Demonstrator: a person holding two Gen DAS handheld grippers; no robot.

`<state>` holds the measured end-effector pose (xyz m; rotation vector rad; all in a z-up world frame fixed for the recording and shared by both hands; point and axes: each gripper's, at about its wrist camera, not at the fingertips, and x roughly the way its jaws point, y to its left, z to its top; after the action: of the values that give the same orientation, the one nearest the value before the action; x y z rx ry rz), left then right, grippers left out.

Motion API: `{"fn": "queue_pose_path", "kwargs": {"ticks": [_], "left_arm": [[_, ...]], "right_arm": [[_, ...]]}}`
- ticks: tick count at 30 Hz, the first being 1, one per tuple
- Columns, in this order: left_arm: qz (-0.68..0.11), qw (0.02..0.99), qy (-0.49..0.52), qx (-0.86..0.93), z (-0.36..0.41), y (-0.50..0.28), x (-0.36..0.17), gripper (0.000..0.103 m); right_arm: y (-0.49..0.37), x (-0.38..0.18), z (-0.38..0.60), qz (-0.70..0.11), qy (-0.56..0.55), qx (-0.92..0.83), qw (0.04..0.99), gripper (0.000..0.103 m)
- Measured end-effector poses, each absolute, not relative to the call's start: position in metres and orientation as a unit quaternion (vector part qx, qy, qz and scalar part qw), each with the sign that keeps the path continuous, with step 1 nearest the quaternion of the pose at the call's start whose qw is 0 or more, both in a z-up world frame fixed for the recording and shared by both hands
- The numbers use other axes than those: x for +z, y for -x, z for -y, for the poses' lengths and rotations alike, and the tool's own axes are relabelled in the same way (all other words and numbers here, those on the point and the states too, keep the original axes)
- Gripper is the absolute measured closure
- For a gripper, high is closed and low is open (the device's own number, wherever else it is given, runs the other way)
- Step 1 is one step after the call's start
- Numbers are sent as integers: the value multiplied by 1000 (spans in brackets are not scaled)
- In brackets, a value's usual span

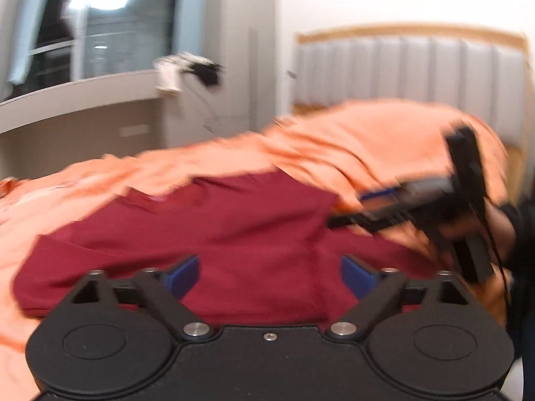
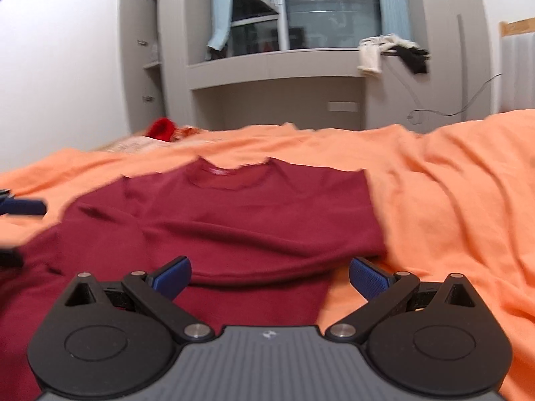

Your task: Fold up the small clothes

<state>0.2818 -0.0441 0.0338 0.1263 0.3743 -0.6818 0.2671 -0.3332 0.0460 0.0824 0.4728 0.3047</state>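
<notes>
Orange bedding (image 2: pixel 451 200) covers the bed all around me, rumpled into folds toward the padded grey headboard (image 1: pixel 411 70). Closest to me lies one dark red shirt (image 2: pixel 240 220), spread flat on the bedding with its collar at the far end and one side folded in over the body.

My left gripper (image 1: pixel 269 272) hangs just above the shirt's near edge, its blue pads spread wide with only cloth below them and nothing gripped. My right gripper (image 2: pixel 270 275) is likewise wide open over the shirt's near right edge, one pad above red cloth, the other above the orange bedding.

Farther off, one small bright red thing (image 2: pixel 162 128) sits at the bed's far edge; I cannot tell what it is. Beyond stands a grey wall unit (image 2: pixel 267 77) with a window (image 2: pixel 321 13) and pale blue curtains (image 2: pixel 220 6). Two garments, one white (image 2: pixel 371 53), one black (image 2: pixel 414 55), hang off its ledge.
</notes>
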Motion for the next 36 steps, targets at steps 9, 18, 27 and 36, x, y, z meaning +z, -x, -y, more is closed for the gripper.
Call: {"fn": "queue_pose_path", "kwargs": {"ticks": [9,18,27,36], "left_arm": [[-179,968,81,-156,-42,-323,48,1],[-230,951,207,12,-114,-358,27,1],[-225,912,344,-4,-152,-369,11,9],[-253,888,383,-10,-141,-391,-4,26]], "right_arm": [[-286,46,302,-284,-84,254,921,7],[-288,29,295,-302,-94,255,914,45],[-278,32,291,-284,-76,266,918,88],[-274,33,296,-280,-76,264,920,92]]}}
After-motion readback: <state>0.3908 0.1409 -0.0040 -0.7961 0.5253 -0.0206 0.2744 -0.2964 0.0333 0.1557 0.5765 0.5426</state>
